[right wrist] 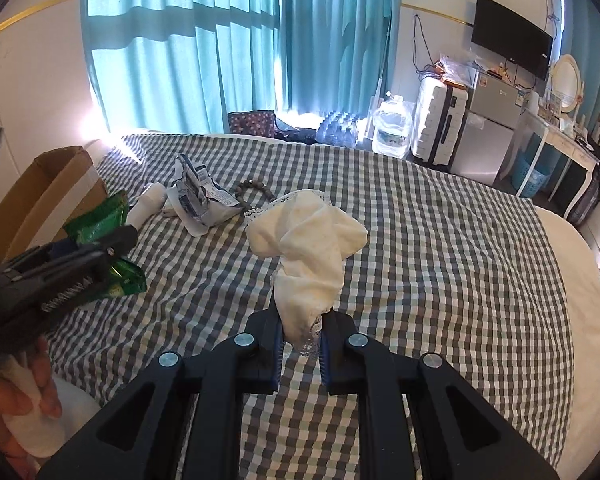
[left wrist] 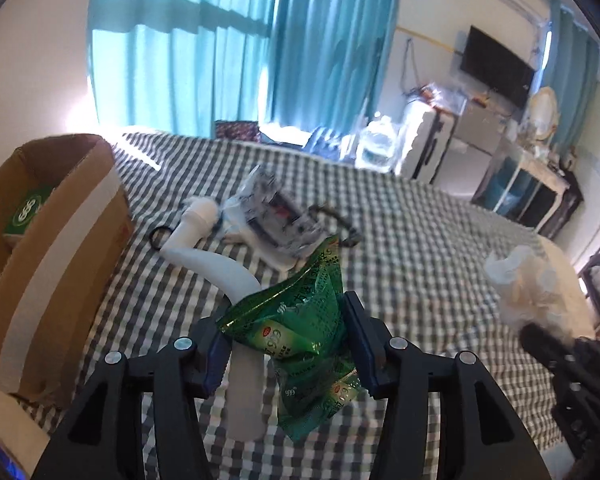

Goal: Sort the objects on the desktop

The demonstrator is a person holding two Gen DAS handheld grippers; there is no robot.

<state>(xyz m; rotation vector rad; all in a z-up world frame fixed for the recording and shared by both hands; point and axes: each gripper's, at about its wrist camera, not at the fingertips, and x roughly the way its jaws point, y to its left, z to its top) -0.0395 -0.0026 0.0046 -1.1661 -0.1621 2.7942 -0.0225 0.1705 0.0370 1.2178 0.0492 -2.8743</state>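
My left gripper (left wrist: pixel 286 334) is shut on a green foil packet (left wrist: pixel 300 320) and holds it above the checked bedspread; the packet also shows in the right wrist view (right wrist: pixel 100 220). My right gripper (right wrist: pixel 300 332) is shut on a cream lace-edged cloth (right wrist: pixel 312 240) and holds it up over the bed; the cloth also shows in the left wrist view (left wrist: pixel 524 284). On the bed lie a white curved tube (left wrist: pixel 212 256), a crumpled white-and-blue plastic bag (right wrist: pixel 200 196), a black ring (left wrist: pixel 162 236) and a bead bracelet (right wrist: pixel 256 190).
An open cardboard box (left wrist: pixel 48 248) stands at the bed's left edge with a green packet (left wrist: pixel 28 210) inside. Beyond the bed are teal curtains, a water jug (right wrist: pixel 392 128), a white suitcase (right wrist: pixel 440 124), a small fridge and a dressing table.
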